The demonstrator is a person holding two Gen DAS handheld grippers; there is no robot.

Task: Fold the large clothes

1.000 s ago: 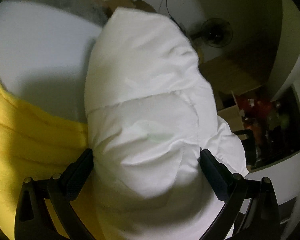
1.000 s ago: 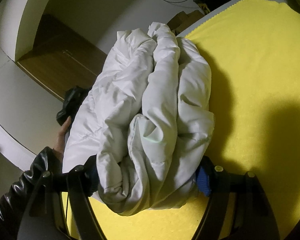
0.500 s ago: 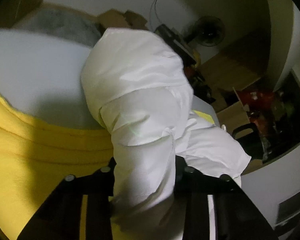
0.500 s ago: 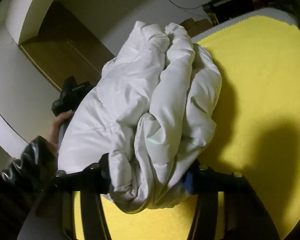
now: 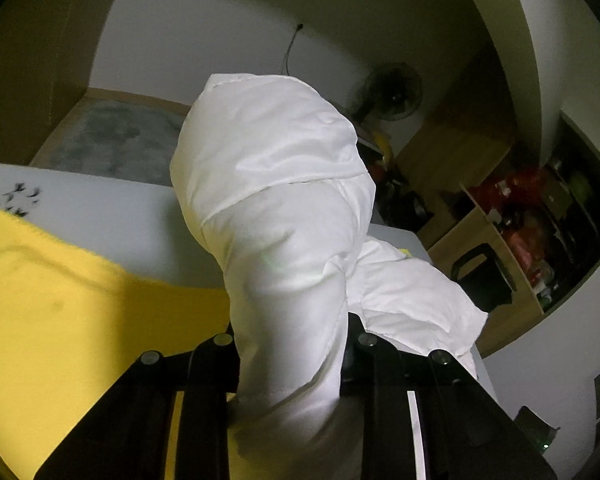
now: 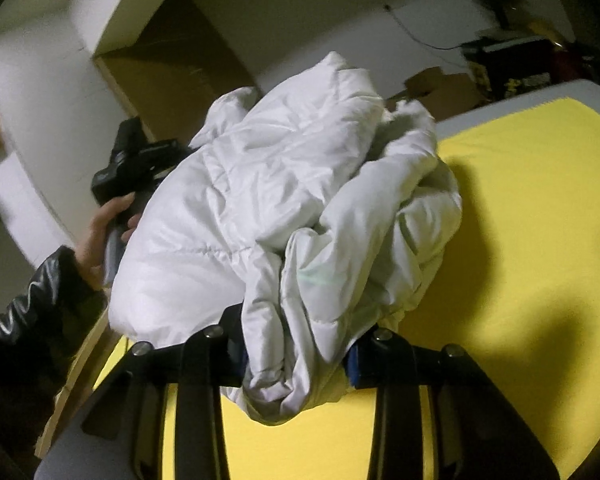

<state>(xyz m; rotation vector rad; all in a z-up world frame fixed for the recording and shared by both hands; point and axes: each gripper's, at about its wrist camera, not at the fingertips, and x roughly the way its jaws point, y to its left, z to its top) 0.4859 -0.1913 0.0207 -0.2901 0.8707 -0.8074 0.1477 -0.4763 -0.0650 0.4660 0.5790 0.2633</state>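
Observation:
A bulky white puffer jacket (image 5: 276, 208) is bunched up and held off the yellow cloth (image 5: 68, 304) that covers the table. My left gripper (image 5: 290, 354) has its jaws still closing on a thick fold of it, the padding squeezed between the pads. In the right wrist view the same jacket (image 6: 284, 200) hangs in folds over the yellow cloth (image 6: 532, 240). The jaws of my right gripper (image 6: 296, 350) are closing on the crumpled lower end, with the fabric pinched between them. A hand (image 6: 100, 232) in a shiny black sleeve holds the left gripper's handle at the jacket's left side.
The white table (image 5: 100, 216) edge runs beyond the yellow cloth. Past it lie a grey rug (image 5: 112, 136), a standing fan (image 5: 392, 92), wooden shelves (image 5: 500, 240) with red items and a dark chair (image 5: 484, 276). Cardboard boxes (image 6: 440, 88) stand behind the table.
Both grippers went from wide open around the jacket to squeezed tight on it. Both have risen, lifting the jacket off the yellow cloth, and more of the room shows.

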